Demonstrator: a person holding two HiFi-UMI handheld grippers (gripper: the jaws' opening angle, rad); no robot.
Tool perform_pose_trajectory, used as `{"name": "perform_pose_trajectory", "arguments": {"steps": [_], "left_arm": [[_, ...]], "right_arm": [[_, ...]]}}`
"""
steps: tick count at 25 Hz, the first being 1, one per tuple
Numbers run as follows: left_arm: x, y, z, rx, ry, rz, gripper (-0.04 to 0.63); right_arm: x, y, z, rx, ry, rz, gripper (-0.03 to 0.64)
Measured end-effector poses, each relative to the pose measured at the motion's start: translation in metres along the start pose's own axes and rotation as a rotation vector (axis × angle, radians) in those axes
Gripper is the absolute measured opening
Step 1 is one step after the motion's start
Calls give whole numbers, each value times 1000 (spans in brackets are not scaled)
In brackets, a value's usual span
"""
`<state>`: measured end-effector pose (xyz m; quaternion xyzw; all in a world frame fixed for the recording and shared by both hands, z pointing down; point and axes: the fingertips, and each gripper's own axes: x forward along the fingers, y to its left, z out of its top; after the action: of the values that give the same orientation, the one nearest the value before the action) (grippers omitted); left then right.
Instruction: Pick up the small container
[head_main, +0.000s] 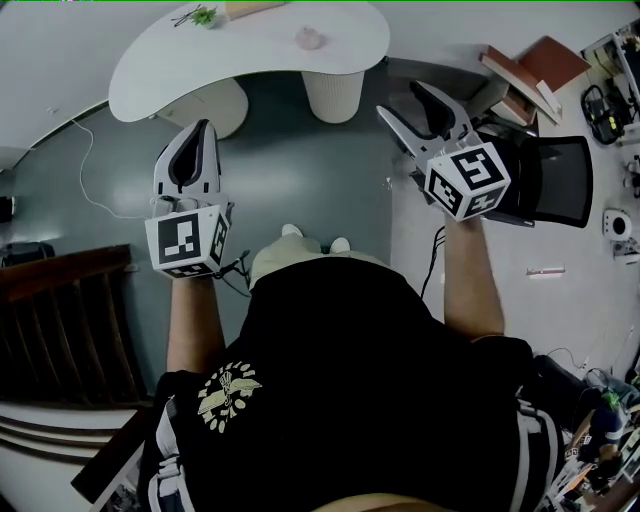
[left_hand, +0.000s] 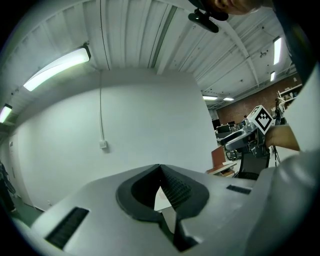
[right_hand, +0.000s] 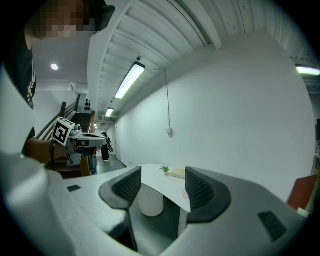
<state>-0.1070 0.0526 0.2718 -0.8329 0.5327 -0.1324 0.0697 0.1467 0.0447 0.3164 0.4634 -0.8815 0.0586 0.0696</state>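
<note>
Small container (head_main: 309, 38) sits toward the right end of the curved white table (head_main: 180, 60), on grey-green floor (head_main: 300, 170), well ahead of both grippers: left gripper (head_main: 200, 130) jaws closed, empty; right gripper (head_main: 403, 100) jaws wide apart, empty.

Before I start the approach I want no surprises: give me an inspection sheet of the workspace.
Surface: white curved table, ahead of both grippers, apart from them.
Job's things: small container standing on the table, untouched.
Clutter: small plant and yellowish block at the table's far edge.
Grippers: left hand-held gripper jaws together, empty; right hand-held gripper jaws apart, empty.
Cables: white cable on the floor at left; black cable by the right arm.
Surroundings: wooden stairs left, black chair right, books beyond it.
</note>
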Motion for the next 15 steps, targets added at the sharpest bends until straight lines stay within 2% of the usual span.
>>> {"name": "perform_pose_trajectory", "arguments": {"steps": [3, 15], "left_arm": [[2, -2, -4, -18, 7, -5, 21], [37, -5, -12, 4, -8, -43, 21]], "right_arm": [[4, -1, 0, 2, -1, 5, 264], [28, -1, -11, -45, 53, -5, 264]]}}
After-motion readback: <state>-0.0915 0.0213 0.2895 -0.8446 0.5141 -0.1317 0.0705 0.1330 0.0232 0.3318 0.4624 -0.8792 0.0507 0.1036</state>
